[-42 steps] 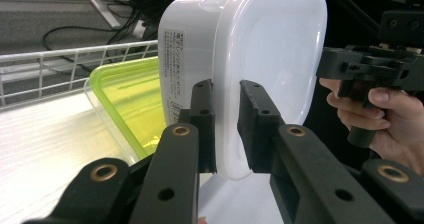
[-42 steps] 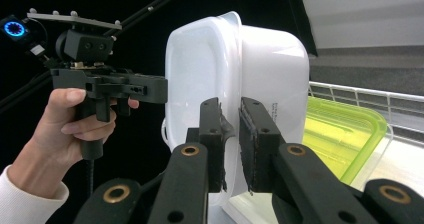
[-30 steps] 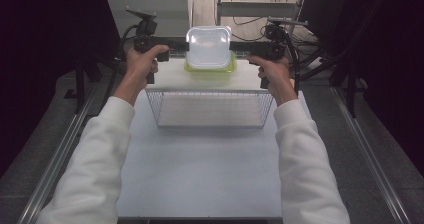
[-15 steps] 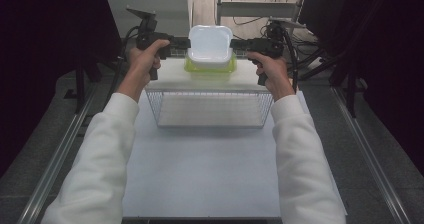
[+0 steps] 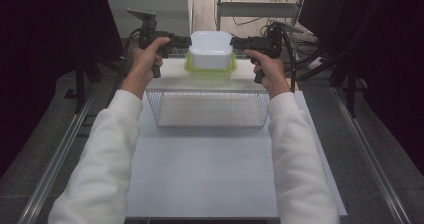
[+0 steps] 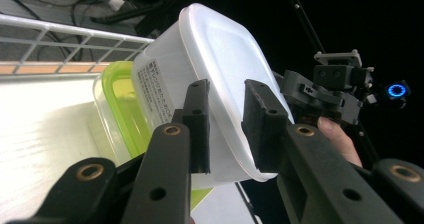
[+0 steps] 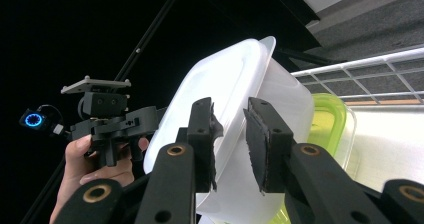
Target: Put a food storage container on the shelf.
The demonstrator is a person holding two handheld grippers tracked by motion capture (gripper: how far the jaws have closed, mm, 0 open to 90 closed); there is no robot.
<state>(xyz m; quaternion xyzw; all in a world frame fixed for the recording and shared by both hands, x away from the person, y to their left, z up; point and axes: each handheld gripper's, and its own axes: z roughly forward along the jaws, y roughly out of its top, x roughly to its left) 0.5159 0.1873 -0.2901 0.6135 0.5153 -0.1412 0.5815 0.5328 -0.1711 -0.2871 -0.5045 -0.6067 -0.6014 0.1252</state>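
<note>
While its label print stays unreadable, both tools [image 5: 186, 42] [image 5: 234, 42] open beside the white container [image 5: 210, 49].

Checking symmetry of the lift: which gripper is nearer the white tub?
Neither clearly: left gripper sits at the white tub's left rim, right gripper at its right rim, each with jaws straddling the rim, having just been opening.

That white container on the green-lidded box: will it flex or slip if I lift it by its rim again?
The white container looks thin and translucent, so it is probably light and its rim may flex. Its smooth walls could slip between the left tongs and right tongs. Sitting upside down on the green-lidded box, it may slide off if nudged.
</note>
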